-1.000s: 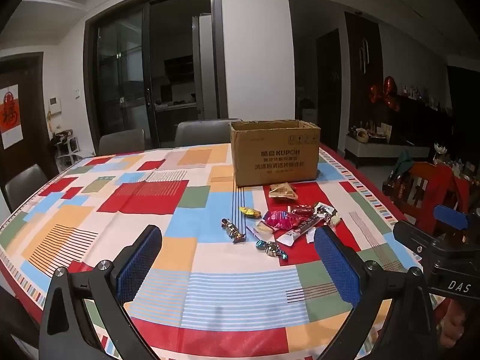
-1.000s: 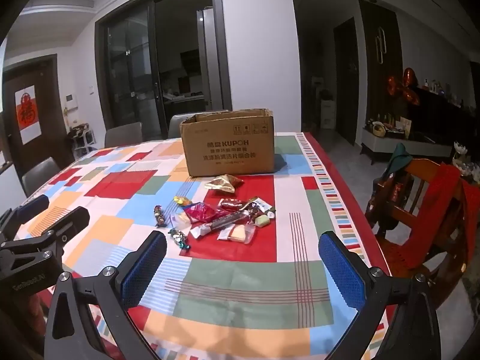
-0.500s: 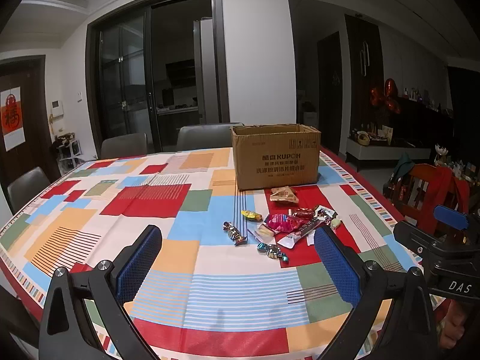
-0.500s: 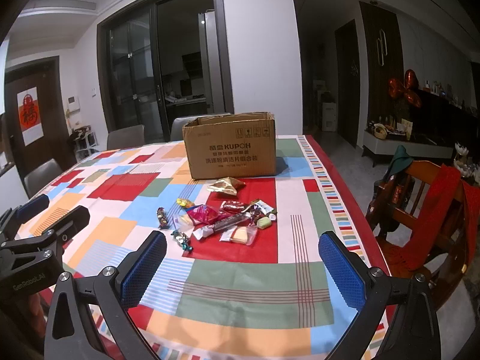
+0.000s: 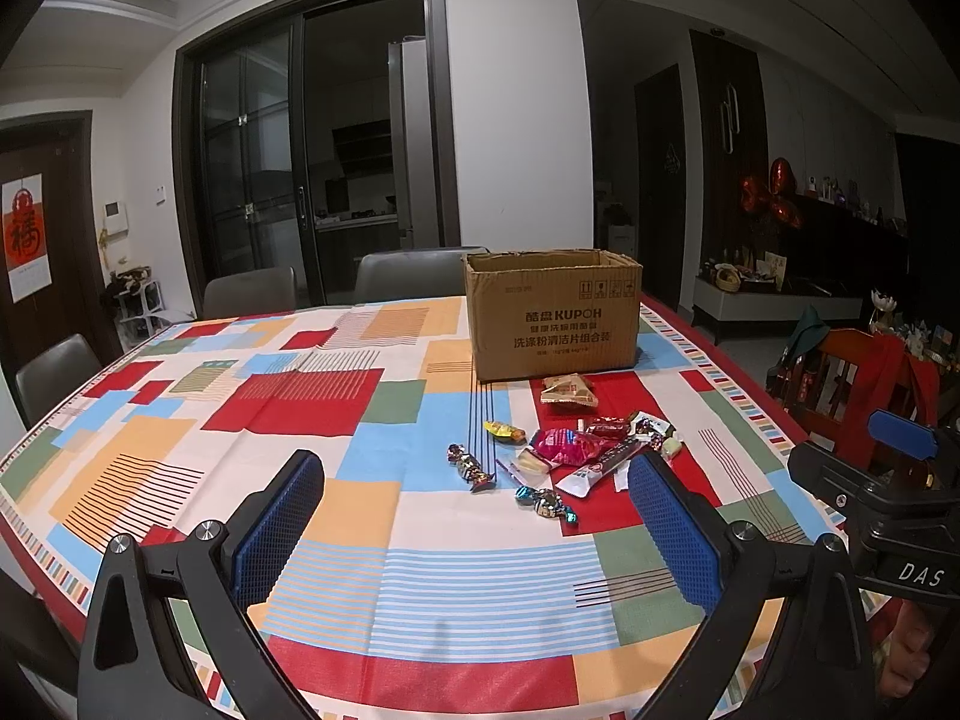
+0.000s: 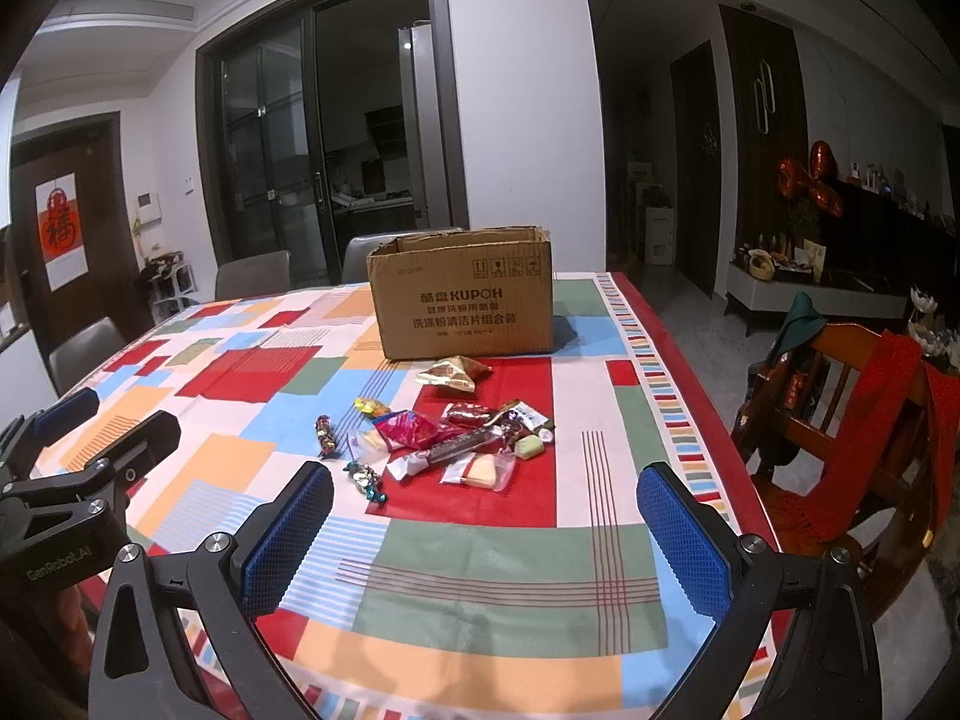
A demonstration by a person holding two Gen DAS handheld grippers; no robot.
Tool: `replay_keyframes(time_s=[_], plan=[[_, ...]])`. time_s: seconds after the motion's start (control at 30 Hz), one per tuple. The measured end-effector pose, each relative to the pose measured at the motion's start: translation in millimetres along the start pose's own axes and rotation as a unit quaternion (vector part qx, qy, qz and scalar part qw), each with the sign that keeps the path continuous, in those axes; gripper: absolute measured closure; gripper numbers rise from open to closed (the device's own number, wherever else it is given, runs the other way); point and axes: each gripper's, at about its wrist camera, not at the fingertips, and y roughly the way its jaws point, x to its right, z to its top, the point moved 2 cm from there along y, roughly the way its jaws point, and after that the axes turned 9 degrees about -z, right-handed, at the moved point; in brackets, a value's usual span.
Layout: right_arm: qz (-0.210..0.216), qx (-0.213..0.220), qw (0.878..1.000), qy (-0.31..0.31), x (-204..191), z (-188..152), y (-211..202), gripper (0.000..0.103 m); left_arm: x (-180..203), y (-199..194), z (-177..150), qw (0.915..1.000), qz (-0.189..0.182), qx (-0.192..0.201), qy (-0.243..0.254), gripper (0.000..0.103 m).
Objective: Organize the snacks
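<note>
Both my left claw (image 5: 474, 531) and right claw (image 6: 486, 537) hang wide and empty, because the snacks (image 6: 444, 438) lie loose on the table (image 6: 492, 588) just before the cardboard box (image 6: 462, 294), unsorted.

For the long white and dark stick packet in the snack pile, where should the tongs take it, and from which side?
Grip the long stick packet at its middle, across its narrow width, coming from above. It lies flat and slanted on the tablecloth, with a pink wrapper and a clear-wrapped cake close on either side, so a sideways approach would likely push them. The right tongs, wide open, face it.
</note>
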Motion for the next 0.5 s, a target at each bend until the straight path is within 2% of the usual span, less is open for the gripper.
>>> replay_keyframes(time_s=[0.5], plan=[[0.0, 0.001, 1.0, 0.0, 0.1, -0.5, 0.0, 0.001, -0.4, -1.1, 0.8, 1.0, 0.0, 0.001, 0.0, 0.0]])
